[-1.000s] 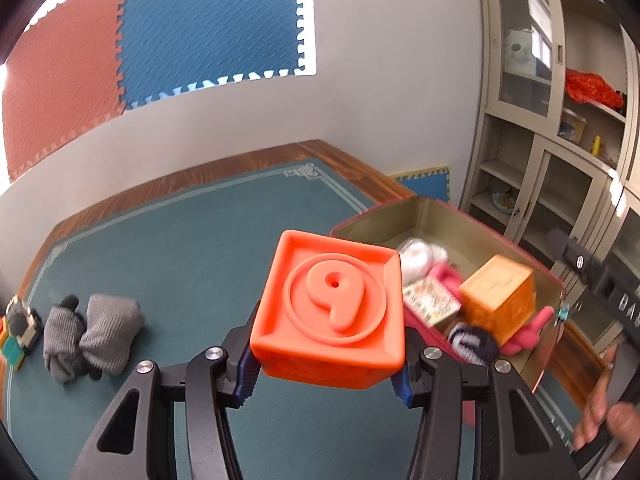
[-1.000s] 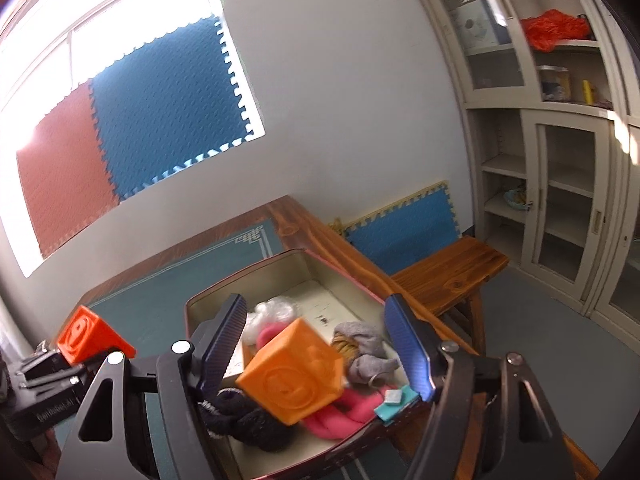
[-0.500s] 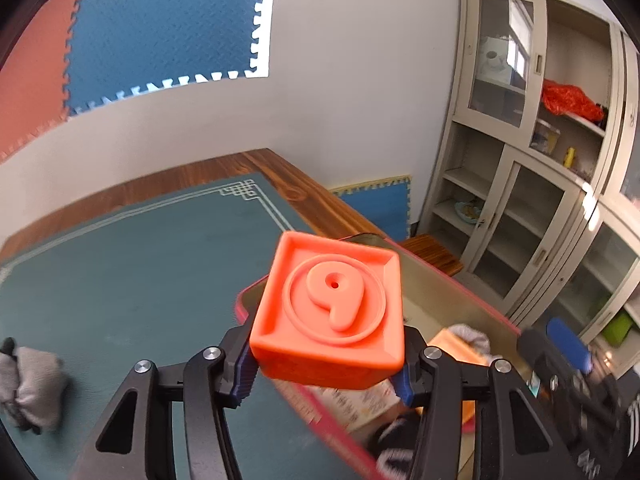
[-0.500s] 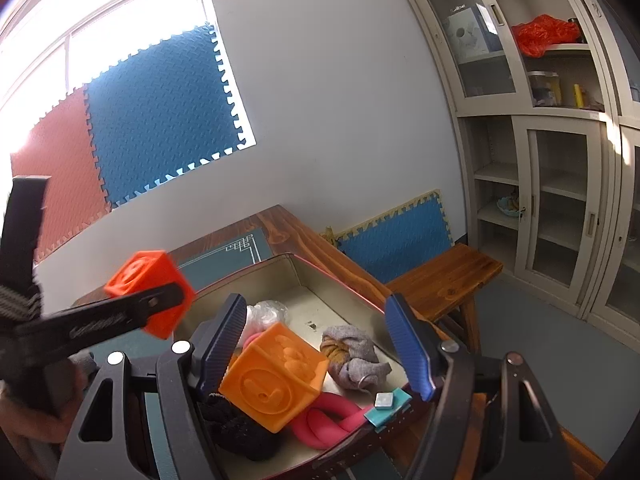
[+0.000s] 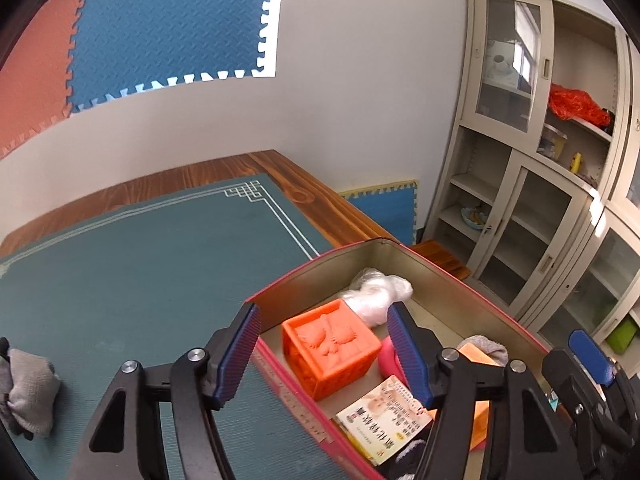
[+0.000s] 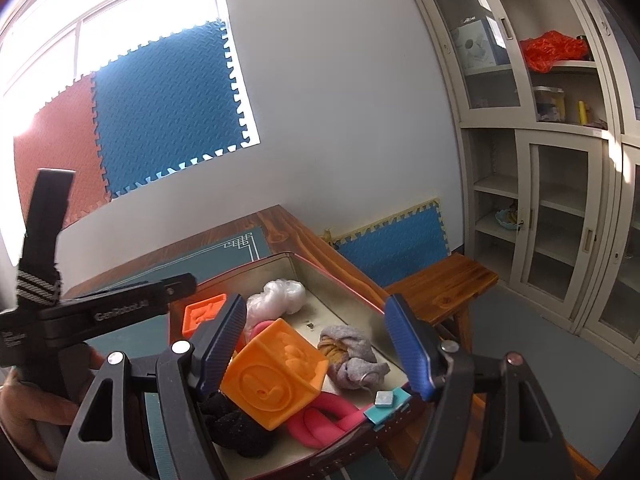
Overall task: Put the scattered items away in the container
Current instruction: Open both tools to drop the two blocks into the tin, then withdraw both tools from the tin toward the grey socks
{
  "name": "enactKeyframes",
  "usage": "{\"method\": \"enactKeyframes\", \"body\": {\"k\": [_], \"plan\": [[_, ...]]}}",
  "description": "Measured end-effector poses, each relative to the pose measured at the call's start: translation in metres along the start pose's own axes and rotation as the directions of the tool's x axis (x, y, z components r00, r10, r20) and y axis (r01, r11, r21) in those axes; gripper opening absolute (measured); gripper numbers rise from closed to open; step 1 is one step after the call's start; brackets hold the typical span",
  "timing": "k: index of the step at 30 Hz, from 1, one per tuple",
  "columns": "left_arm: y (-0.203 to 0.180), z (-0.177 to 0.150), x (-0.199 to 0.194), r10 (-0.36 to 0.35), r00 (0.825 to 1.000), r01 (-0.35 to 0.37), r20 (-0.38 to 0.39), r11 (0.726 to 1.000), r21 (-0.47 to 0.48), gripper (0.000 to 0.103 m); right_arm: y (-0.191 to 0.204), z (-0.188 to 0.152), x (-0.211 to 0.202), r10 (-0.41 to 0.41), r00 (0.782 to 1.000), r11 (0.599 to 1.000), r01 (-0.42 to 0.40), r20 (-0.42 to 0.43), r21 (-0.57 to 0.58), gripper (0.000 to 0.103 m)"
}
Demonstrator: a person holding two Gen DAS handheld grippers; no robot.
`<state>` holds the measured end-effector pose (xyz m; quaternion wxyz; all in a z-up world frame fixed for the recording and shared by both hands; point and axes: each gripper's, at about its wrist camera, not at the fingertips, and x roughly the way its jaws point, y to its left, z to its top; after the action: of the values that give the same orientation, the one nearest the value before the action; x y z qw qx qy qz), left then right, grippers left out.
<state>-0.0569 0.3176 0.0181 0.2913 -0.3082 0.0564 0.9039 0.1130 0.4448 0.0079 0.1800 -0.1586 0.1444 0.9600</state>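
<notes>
The red-rimmed metal tin (image 5: 460, 280) (image 6: 340, 276) stands on the teal mat. My left gripper (image 5: 324, 356) is open and empty above the tin's near left corner. The red-orange number cube (image 5: 330, 346) (image 6: 202, 312) lies in the tin between and beyond the fingers. My right gripper (image 6: 316, 346) is open and empty above the tin. A lighter orange cube (image 6: 274, 372), white plastic wrap (image 6: 276, 296), a grey-yellow cloth (image 6: 352, 354), a pink ring (image 6: 320, 420), a black sock (image 6: 236, 424) and a booklet (image 5: 384, 412) lie inside.
A grey sock bundle (image 5: 28, 388) lies on the teal mat (image 5: 140, 280) at far left. A wooden bench (image 6: 440, 284) stands beyond the table's right edge. Glass-door cabinets (image 5: 540, 160) line the right wall. Foam mats hang on the back wall.
My left gripper moved right over the tin and opened. The red-orange number cube left its fingers and now lies in the tin. My right gripper stayed open above the tin.
</notes>
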Motion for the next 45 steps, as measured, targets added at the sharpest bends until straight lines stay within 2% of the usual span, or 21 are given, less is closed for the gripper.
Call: {"method": "enactKeyframes", "body": {"k": [7, 13, 16, 18, 24, 27, 33, 37, 45], "plan": [[0.012, -0.008, -0.019, 0.022, 1.000, -0.022, 0.007, 1.000, 0.002, 0.067, 0.006, -0.002, -0.001, -0.024, 1.000, 0.999, 0.024, 0.021, -0.034, 0.075], [0.044, -0.016, -0.040, 0.069, 0.998, -0.069, 0.005, 0.997, -0.047, 0.067, 0.012, -0.003, -0.005, -0.051, 0.996, 0.996, 0.056, 0.067, -0.072, 0.075], [0.068, -0.022, -0.054, 0.104, 0.995, -0.103, 0.011, 0.991, -0.083, 0.068, 0.016, -0.005, -0.008, -0.072, 0.993, 0.992, 0.081, 0.093, -0.093, 0.075], [0.086, -0.026, -0.063, 0.130, 0.991, -0.127, 0.014, 0.986, -0.111, 0.072, 0.018, -0.005, -0.010, -0.086, 0.990, 0.989, 0.098, 0.112, -0.107, 0.075], [0.148, -0.042, -0.091, 0.204, 0.979, -0.198, 0.010, 0.960, -0.196, 0.073, 0.034, -0.003, -0.014, -0.120, 0.984, 0.977, 0.141, 0.135, -0.158, 0.075], [0.180, -0.052, -0.102, 0.245, 0.969, -0.238, 0.003, 0.942, -0.235, 0.079, 0.051, 0.004, -0.021, -0.081, 0.989, 0.983, 0.100, 0.126, -0.151, 0.078], [0.247, -0.069, -0.118, 0.314, 0.949, -0.308, -0.037, 0.891, -0.335, 0.079, 0.104, 0.013, -0.031, 0.053, 0.995, 0.979, -0.035, 0.084, -0.199, 0.081], [0.284, -0.079, -0.124, 0.358, 0.931, -0.357, -0.067, 0.861, -0.362, 0.079, 0.147, 0.009, -0.025, 0.164, 0.986, 0.961, -0.157, 0.011, -0.228, 0.081], [0.346, -0.096, -0.103, 0.388, 0.906, -0.423, -0.169, 0.816, -0.393, 0.079, 0.197, -0.014, -0.004, 0.242, 0.966, 0.932, -0.258, -0.093, -0.255, 0.081]]}}
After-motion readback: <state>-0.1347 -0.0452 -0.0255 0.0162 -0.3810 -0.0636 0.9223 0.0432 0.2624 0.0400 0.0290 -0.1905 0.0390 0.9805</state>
